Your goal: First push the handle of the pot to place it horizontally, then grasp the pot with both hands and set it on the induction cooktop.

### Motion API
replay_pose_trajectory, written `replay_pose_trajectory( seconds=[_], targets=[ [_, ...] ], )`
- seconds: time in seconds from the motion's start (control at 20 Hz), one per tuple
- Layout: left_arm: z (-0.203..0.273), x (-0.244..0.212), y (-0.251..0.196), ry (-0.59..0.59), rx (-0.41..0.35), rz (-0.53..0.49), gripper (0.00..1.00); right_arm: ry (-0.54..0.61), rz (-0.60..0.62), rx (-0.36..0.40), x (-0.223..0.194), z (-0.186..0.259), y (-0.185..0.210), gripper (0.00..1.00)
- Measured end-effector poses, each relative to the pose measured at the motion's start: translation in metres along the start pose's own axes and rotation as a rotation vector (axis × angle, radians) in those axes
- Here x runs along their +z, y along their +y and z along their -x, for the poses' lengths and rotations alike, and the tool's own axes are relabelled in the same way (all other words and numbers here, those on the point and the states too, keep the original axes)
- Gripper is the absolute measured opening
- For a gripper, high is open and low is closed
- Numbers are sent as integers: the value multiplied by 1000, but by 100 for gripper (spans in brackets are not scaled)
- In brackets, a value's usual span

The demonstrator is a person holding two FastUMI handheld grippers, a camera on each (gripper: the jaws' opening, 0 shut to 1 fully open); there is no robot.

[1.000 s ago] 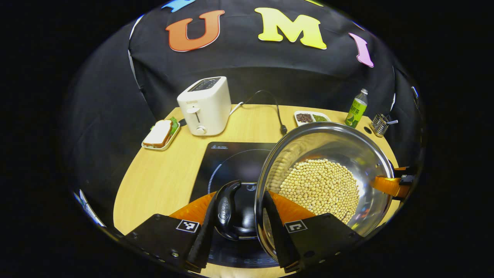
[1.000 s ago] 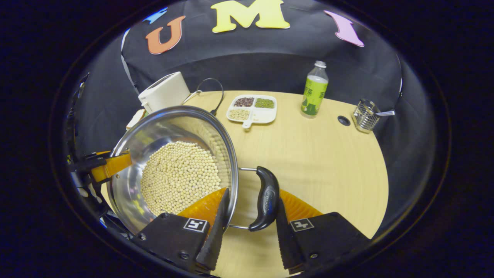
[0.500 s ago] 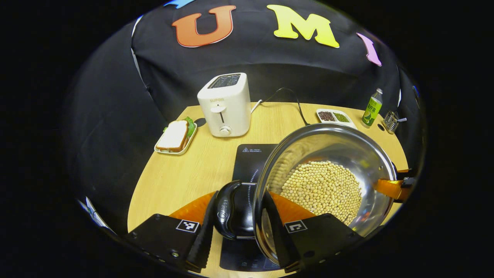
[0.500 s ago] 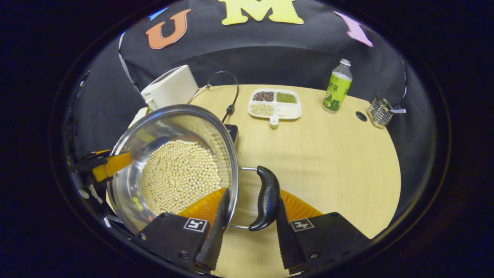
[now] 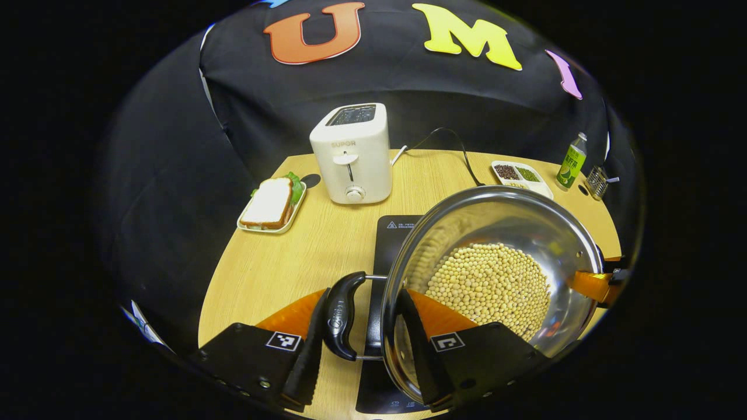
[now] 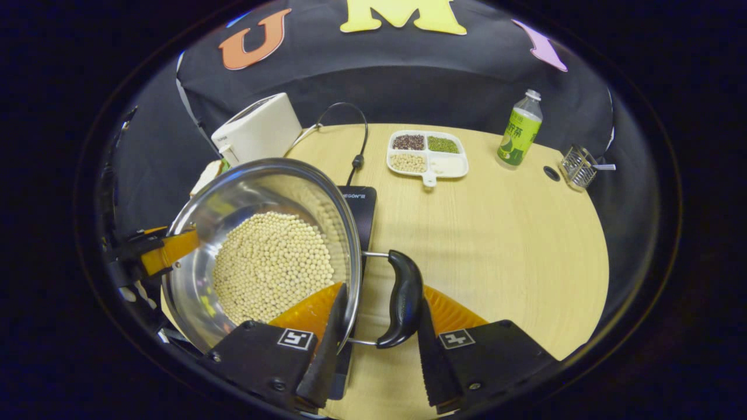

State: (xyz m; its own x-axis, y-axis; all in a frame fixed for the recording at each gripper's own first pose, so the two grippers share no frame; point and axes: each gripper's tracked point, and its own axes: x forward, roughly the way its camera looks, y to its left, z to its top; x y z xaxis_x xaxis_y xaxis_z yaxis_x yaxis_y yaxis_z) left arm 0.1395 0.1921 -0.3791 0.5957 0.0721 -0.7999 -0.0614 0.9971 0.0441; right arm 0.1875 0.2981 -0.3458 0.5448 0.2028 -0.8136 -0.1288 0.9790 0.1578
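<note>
Both sets of jaws are closing on the steel pot's [image 5: 496,233] side handles, the left gripper [image 5: 360,350] straddling the near black handle [image 5: 340,315] and rim, the right gripper [image 6: 373,350] doing likewise at the opposite handle [image 6: 402,297], presumably to share the weight and keep the soybeans [image 6: 271,262] level. The pot is hanging above the induction cooktop [image 5: 392,230], apparently not yet set down, with the toaster [image 5: 351,153] standing beyond the cooktop on the desk [image 6: 496,233].
</note>
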Motion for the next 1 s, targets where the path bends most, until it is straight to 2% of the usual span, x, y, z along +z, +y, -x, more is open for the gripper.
replay_pose_trajectory(
  seconds=[0.3, 0.35, 0.4, 0.7, 1.0],
  targets=[
    [-5, -12, 7, 0, -8, -10, 67, -16, 0, -18, 3, -1, 1, 62],
    [-3, -11, 5, -1, -9, -23, 80, -24, -8, -16, 2, -1, 0, 62],
    [-6, -9, 4, -10, -9, -25, 70, -33, -15, -14, 3, -2, 0, 63],
    [-5, -10, 5, -26, -14, -38, 71, -62, -36, -5, 4, -2, -1, 63],
    [-5, -10, 5, -32, -17, -32, 74, -94, -33, 26, 5, -4, 0, 68]
  ],
)
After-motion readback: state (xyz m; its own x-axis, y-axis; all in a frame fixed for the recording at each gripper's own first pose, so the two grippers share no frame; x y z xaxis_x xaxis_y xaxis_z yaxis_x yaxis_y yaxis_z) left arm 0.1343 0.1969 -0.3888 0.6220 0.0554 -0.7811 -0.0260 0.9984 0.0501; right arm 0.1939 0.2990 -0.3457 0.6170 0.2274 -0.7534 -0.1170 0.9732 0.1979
